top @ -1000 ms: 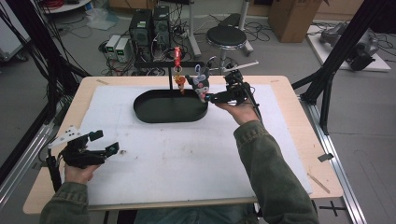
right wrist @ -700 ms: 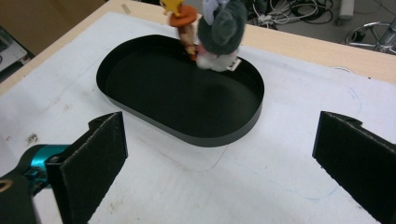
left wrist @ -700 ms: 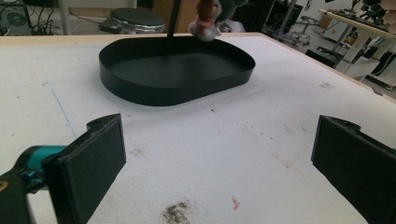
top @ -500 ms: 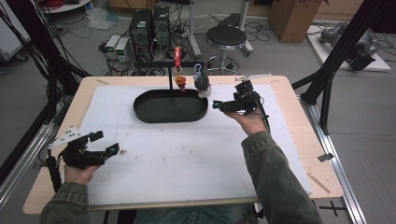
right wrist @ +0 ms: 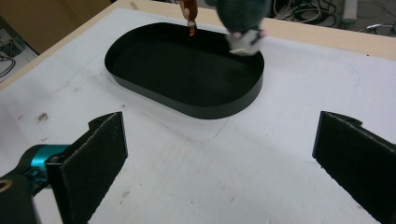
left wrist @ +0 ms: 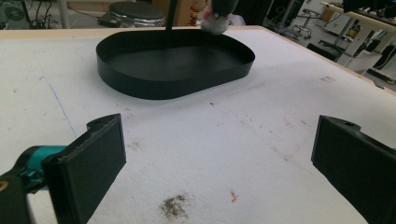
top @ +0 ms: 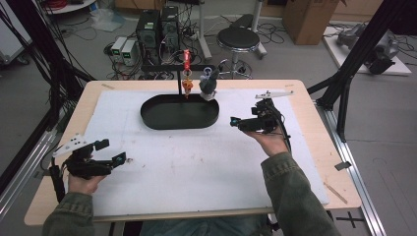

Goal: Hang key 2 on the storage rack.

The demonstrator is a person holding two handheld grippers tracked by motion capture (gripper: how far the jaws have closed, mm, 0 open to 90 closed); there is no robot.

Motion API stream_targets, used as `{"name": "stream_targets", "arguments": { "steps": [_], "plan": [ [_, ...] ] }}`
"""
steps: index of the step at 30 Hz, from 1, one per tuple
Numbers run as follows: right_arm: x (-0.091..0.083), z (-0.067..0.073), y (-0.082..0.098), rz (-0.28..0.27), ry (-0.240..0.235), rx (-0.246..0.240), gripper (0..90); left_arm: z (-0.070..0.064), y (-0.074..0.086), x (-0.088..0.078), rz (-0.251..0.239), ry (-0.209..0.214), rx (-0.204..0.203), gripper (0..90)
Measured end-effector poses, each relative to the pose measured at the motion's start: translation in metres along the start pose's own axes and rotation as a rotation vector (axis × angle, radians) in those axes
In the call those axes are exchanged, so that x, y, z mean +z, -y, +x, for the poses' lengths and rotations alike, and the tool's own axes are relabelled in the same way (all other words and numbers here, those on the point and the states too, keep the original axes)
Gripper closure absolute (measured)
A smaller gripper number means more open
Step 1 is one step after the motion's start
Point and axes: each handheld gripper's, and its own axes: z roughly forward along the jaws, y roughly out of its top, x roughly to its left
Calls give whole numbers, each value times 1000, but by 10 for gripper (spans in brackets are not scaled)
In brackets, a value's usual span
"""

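A black oval tray [top: 179, 127] lies at the far middle of the white mat [top: 196, 167]. Behind it a thin black stand [top: 178, 81] holds a crossbar from which hang a red and orange toy [top: 187, 83] and a grey plush toy [top: 208, 84]. My right gripper [top: 242, 117] is open just right of the tray, its jaws wide apart and empty [right wrist: 219, 140], facing the tray [right wrist: 187, 70] and the grey toy [right wrist: 243, 21]. My left gripper [top: 112, 151] is open near the mat's front left, empty [left wrist: 219, 144], with the tray [left wrist: 173, 60] farther off.
The wooden table edge [top: 324, 147] rings the mat. Black frame struts [top: 344, 88] rise at the right and left sides. A stool [top: 238, 39] and computer boxes [top: 157, 29] stand on the floor beyond the table.
My right gripper has let go of the grey plush toy, now hanging from the crossbar, and has drawn back toward the near right. The left gripper has stayed put.
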Motion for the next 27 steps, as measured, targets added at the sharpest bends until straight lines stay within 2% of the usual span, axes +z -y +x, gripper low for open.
{"name": "stream_targets", "arguments": {
  "steps": [6,10,15,18,22,27],
  "plan": [
    [-6,-3,11,-28,23,-1,22,-2,1,1,20,1,12,34],
    [-8,-5,23,-36,14,21,22,-3,1,1,24,0,10,34],
    [-8,-9,39,-22,21,14,23,-4,2,2,33,-2,16,34],
    [-12,-11,45,-34,-3,40,24,-4,2,2,42,-4,20,34],
    [-17,-13,52,-48,-4,34,24,-5,3,2,48,-5,21,34],
    [-24,-15,61,-63,51,20,25,-5,3,2,52,-11,21,34]
  ]
}}
